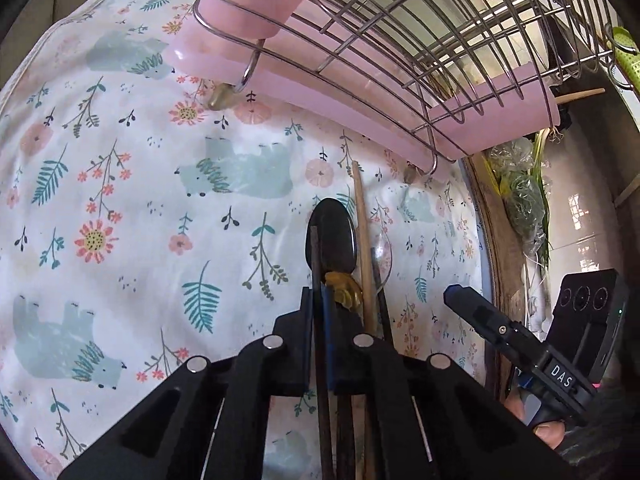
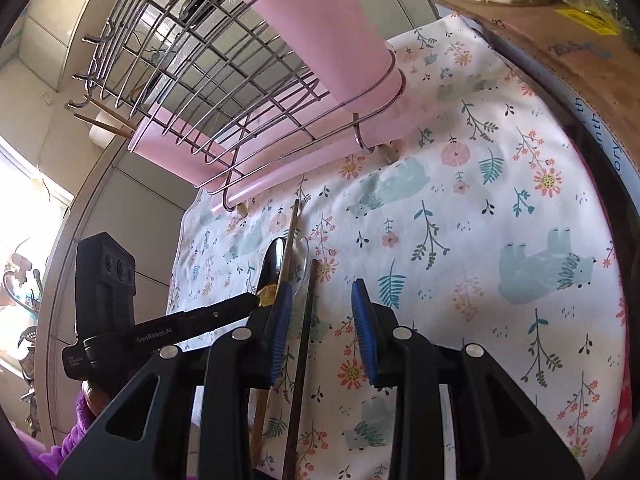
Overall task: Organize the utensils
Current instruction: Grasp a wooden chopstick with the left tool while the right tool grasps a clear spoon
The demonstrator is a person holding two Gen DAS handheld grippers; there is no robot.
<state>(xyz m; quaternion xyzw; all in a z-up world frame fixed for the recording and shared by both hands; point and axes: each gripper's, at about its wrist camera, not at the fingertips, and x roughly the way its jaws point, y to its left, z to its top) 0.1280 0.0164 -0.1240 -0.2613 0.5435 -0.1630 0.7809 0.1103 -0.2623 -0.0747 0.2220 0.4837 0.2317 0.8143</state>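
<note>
Black glossy spoon with a gold ornament (image 1: 331,240) lies on the floral-print tabletop (image 1: 120,208), beside a pale wooden chopstick (image 1: 363,240) and a dark thin chopstick (image 2: 305,332). Left tool (image 1: 319,308) is clamped on the spoon's handle. Right tool (image 2: 322,320) stands spread apart around the dark chopstick, below the wire dish rack with pink tray (image 2: 224,92)

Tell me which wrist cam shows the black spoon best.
Left wrist. The black spoon sits dead center, its whole bowl visible just past the left tool, which is shut on a dark stick. In the right wrist view the spoon is only a thin sliver, mostly hidden behind a light wooden chopstick.
</note>
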